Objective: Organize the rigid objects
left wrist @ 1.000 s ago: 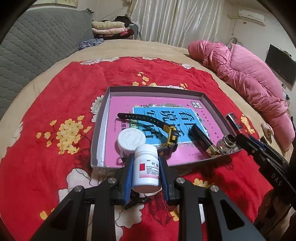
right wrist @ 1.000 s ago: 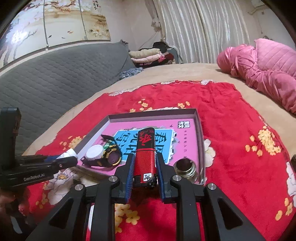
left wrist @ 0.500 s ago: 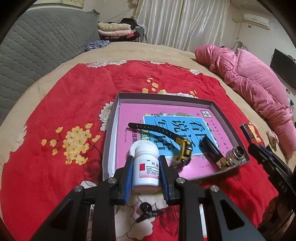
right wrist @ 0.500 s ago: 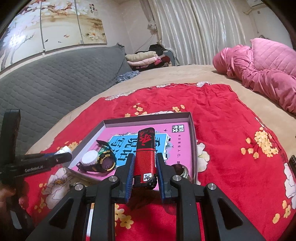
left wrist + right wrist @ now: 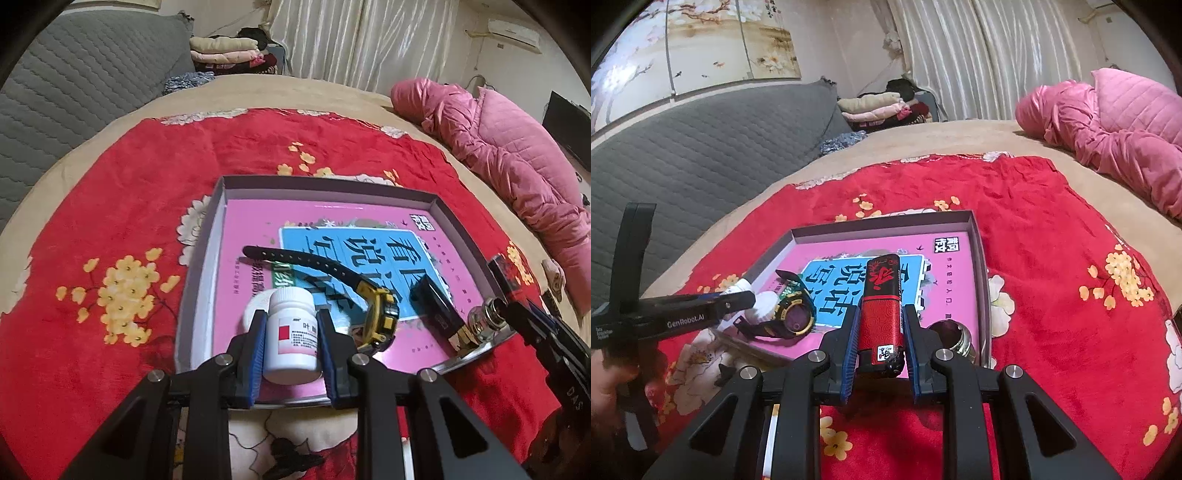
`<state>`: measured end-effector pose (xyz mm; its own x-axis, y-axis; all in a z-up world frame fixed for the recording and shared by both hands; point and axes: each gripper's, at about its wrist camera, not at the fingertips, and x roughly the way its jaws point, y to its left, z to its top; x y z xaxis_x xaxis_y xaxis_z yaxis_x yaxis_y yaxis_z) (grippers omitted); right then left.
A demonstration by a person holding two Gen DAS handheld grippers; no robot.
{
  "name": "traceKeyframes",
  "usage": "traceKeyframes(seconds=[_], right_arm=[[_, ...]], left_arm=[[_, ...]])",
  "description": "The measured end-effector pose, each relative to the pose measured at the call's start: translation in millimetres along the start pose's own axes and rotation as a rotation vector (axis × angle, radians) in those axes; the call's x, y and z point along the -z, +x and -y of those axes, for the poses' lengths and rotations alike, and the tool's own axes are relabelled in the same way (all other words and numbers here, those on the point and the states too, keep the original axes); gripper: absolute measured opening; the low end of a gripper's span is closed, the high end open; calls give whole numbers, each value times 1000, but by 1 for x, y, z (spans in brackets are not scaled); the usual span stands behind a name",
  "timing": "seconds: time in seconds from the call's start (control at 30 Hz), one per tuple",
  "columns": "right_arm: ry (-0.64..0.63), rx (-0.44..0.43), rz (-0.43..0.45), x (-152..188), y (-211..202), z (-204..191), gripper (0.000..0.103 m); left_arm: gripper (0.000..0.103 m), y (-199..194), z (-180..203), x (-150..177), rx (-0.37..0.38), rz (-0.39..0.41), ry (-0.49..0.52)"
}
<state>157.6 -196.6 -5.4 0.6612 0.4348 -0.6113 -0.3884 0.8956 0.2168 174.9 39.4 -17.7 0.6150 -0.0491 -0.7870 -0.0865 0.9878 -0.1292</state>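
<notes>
My left gripper is shut on a white pill bottle with a red-marked label, held over the near edge of the grey tray. My right gripper is shut on a red and black lighter, held over the tray's near side. In the tray lie a yellow and black watch, a white round lid behind the bottle, a black box and a metal cap. The watch and the cap also show in the right wrist view.
The tray lies on a red flowered cloth on a round bed. A pink quilt lies at the right. A grey padded headboard is at the left. A small black clip lies on the cloth below my left gripper.
My left gripper has moved forward with the pill bottle, from over the cloth to over the tray's near edge. My right gripper has risen slightly with the lighter.
</notes>
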Motion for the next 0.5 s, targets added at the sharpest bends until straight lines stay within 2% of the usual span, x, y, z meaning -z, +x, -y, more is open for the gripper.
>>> traceKeyframes(seconds=[0.5], right_arm=[[-13, 13, -43, 3, 13, -1, 23]], left_arm=[[27, 13, 13, 3, 50, -31, 17]])
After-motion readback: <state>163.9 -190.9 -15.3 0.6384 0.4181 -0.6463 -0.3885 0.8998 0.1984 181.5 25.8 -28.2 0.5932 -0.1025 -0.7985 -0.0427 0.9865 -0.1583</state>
